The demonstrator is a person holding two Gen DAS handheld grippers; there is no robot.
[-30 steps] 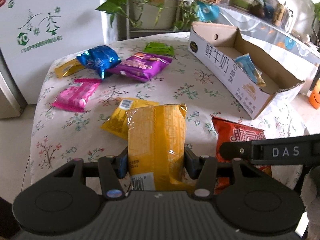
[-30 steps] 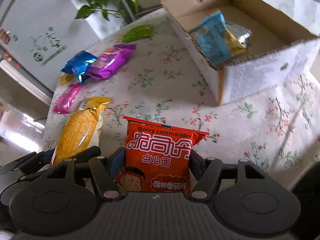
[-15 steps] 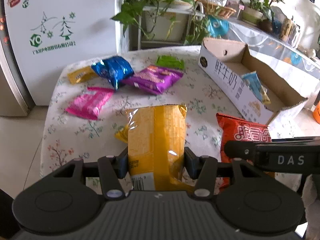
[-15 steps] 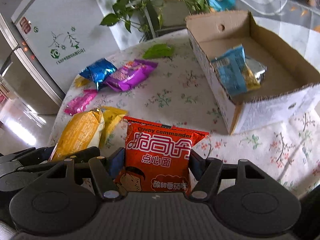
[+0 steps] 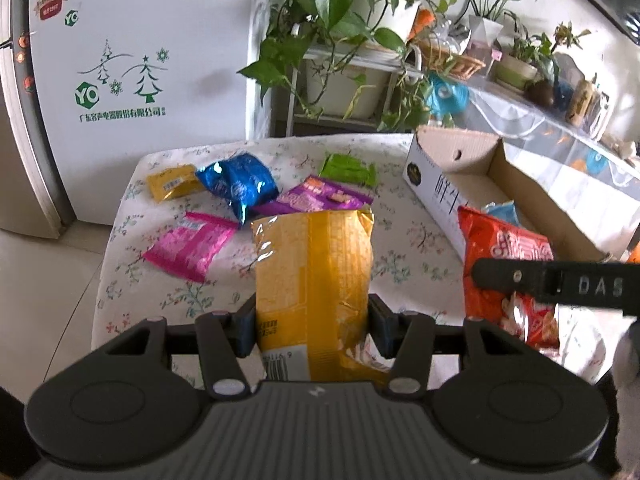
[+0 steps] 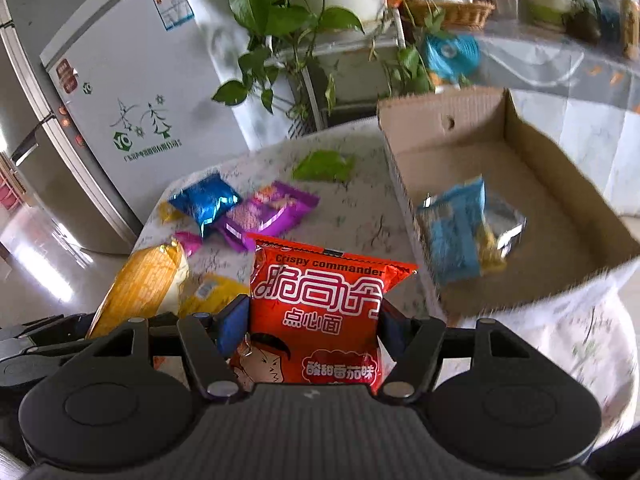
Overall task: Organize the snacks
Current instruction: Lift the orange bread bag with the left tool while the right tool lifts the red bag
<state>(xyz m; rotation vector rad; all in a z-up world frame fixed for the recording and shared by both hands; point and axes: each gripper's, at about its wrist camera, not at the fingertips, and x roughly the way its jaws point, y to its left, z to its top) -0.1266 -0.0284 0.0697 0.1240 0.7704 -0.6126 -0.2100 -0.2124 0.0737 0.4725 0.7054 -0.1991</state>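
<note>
While loose packets litter the desk (image 5: 404, 240), left tongs (image 5: 312, 328) clamp a yellow snack bag (image 5: 312, 272); right tongs (image 6: 314, 332) clamp a red noodle-snack packet (image 6: 320, 304) beside the cardboard box (image 6: 560, 184).

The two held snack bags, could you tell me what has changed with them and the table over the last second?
Both grippers rose: the table sits lower and farther in both views. The left gripper lifted the yellow bag clear of the yellow packet beneath it; the right gripper raised the red bag toward the cardboard box. Both grips, the loose packets and the blue bag in the box stayed put.
</note>
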